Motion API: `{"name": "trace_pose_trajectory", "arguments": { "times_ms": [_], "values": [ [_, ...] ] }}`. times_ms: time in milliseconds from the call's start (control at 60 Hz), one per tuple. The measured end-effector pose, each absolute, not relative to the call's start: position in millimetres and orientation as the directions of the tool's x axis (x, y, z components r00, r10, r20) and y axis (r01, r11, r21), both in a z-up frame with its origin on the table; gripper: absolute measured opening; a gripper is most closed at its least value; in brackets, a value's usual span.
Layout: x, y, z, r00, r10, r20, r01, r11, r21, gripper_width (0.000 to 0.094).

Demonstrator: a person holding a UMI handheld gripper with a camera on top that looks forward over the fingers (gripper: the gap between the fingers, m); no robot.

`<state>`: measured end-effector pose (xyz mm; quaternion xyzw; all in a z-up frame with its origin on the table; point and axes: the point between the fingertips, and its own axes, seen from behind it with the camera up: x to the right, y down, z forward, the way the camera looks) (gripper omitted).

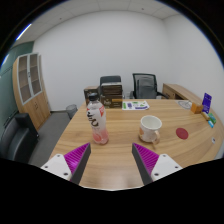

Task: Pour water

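Note:
A clear plastic bottle with a red cap and a pink label stands upright on the wooden table, beyond my left finger. A white mug with a handle stands to its right, beyond my right finger. My gripper is open and empty. Its two purple pads are spread wide over bare tabletop, short of both the bottle and the mug.
A red coaster lies right of the mug. Papers and a stack of boxes sit at the table's far end. Black chairs stand at the far end, one at left. A cabinet is at left.

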<state>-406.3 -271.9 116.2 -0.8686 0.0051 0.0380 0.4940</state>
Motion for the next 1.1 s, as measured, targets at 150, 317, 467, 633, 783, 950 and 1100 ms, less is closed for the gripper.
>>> {"name": "trace_pose_trajectory", "arguments": {
  "times_ms": [150, 317, 467, 633, 783, 950, 1100],
  "values": [
    [-445.0, -200.6, 100.8, 0.997, 0.038, -0.072, -0.047, -0.448, -0.893, 0.0858],
    [-460.5, -136.8, 87.7, 0.999, 0.032, -0.043, -0.028, -0.382, -0.924, 0.0771],
    [-464.6, -107.9, 72.0, 0.999, 0.023, -0.037, -0.026, -0.368, -0.929, 0.0585],
    [-467.6, -105.8, 70.2, 0.998, 0.031, -0.057, -0.042, -0.361, -0.932, 0.0359],
    [-469.6, -111.6, 90.8, 0.991, 0.05, -0.123, -0.098, -0.354, -0.93, 0.0287],
    [-466.9, -114.1, 154.0, 0.938, 0.075, -0.339, -0.302, -0.304, -0.904, 0.0286],
    [-461.1, -117.9, 209.7, 0.652, 0.084, -0.753, -0.696, -0.328, -0.639, 0.0284]
  ]
}}
